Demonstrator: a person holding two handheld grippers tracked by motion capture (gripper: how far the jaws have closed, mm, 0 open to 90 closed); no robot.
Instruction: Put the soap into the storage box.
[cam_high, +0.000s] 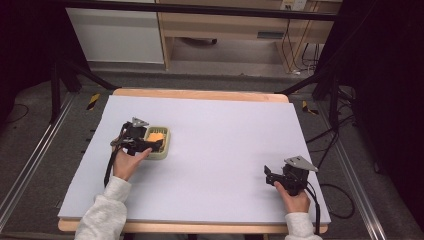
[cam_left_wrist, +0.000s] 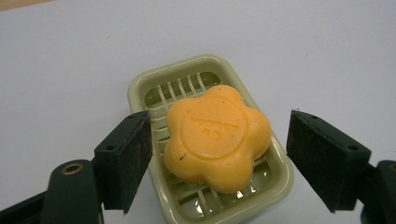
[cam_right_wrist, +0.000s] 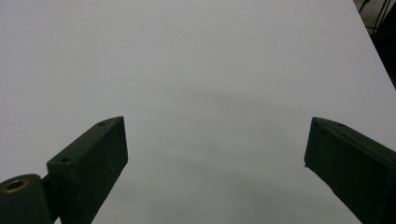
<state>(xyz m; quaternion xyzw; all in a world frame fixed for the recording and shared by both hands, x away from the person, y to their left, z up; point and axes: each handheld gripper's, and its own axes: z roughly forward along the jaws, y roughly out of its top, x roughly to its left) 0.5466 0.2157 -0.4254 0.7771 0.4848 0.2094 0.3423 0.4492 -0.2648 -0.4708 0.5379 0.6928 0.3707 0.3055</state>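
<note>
On the left of the table (cam_high: 210, 130), the left gripper (cam_left_wrist: 219, 154) sits over a pale green soap dish (cam_left_wrist: 154, 79) with its jaws spread wide, one on each side of the orange flower-shaped soap (cam_left_wrist: 217, 137) lying in the dish, touching neither. The middle of the white tabletop is bare. At the near right, the right gripper (cam_right_wrist: 215, 158) rests low over the surface, jaws wide apart and holding nothing.

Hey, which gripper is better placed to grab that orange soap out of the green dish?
Left. The left gripper is open with its jaws either side of the soap in the dish; the right gripper is far across the table.
</note>
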